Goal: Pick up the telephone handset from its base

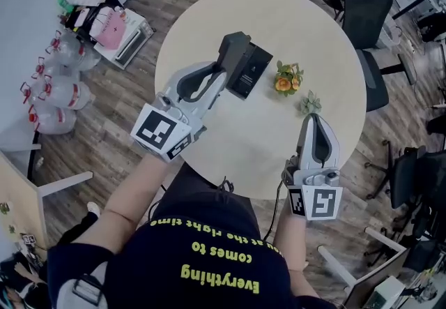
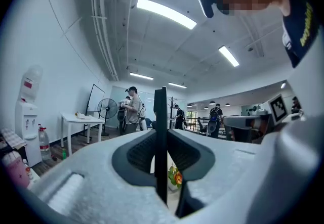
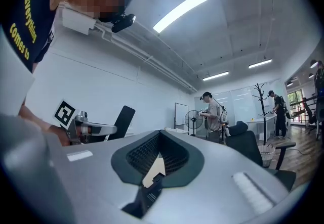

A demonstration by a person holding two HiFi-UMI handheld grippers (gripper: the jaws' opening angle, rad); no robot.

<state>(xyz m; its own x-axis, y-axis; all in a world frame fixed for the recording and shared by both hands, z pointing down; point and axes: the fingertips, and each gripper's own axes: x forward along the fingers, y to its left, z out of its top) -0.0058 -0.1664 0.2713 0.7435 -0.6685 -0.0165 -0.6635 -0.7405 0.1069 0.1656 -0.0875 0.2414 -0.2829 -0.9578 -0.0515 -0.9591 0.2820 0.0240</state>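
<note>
1. Head view: we see the left gripper over the round table, jaws clamped on the black telephone handset. The handset overlaps the black base, which sits on the table. We can't tell the gap between them from here.
2. Same view: the right gripper is near the table's edge, jaws pressed together with nothing in them. Orange flowers and a small green plant sit between it and the base.
3. Left gripper view: the left gripper pinches the handset, which shows edge-on as a thin upright black slab. The flowers show below the jaws.
4. Right gripper view: the right gripper is closed and empty. The base shows low through the gap under its jaws. To the left, the left gripper holds the handset tilted in the air.
</note>
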